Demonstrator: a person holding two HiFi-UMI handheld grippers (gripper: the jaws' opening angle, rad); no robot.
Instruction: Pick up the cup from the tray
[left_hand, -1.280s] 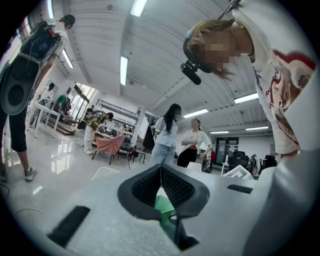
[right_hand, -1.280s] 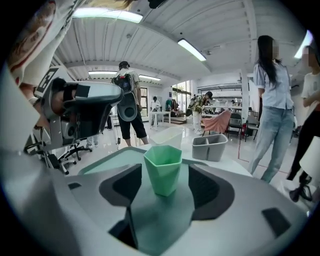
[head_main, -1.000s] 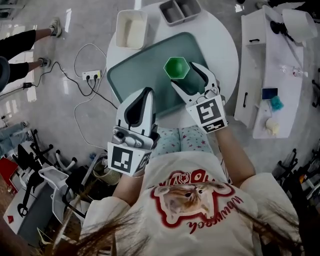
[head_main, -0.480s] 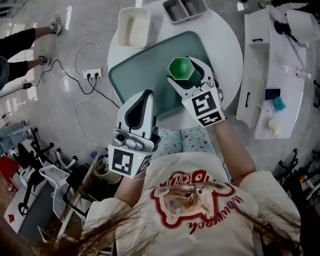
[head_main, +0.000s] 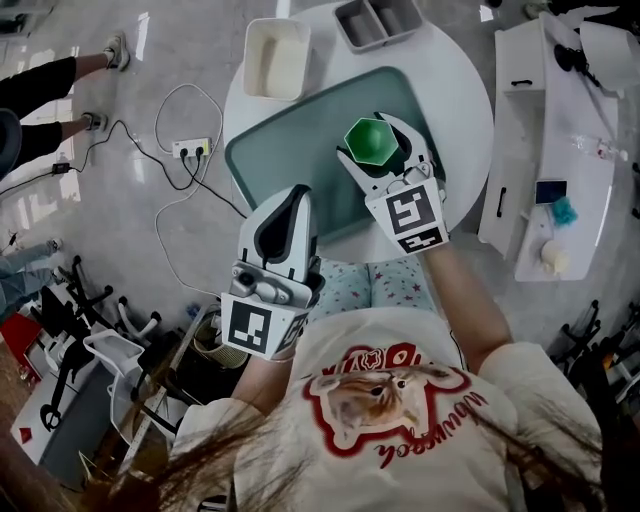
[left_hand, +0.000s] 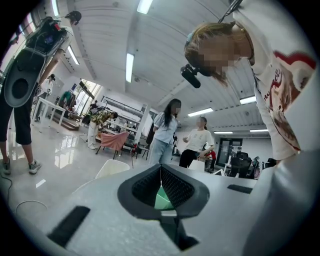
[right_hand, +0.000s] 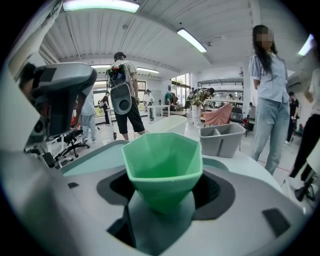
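Note:
A green faceted cup (head_main: 372, 140) hangs over the teal tray (head_main: 290, 150), gripped low down by my right gripper (head_main: 380, 150), which is shut on it. In the right gripper view the cup (right_hand: 162, 165) stands upright between the jaws of the right gripper (right_hand: 165, 202), its open mouth facing up and its base hidden. My left gripper (head_main: 298, 195) hovers at the tray's near edge, off the table's front, shut with nothing in it. In the left gripper view the jaws of the left gripper (left_hand: 160, 172) meet at their tips.
On the round white table (head_main: 455, 90) a white bin (head_main: 277, 58) stands behind the tray's left corner and a grey divided bin (head_main: 378, 20) behind it. A white cabinet (head_main: 560, 130) is at the right. A power strip (head_main: 190, 148) with cables lies on the floor. People stand around.
My right gripper, open around the cup a second ago, has shut on it, and the cup now sits a little higher and further right. The left gripper has barely moved.

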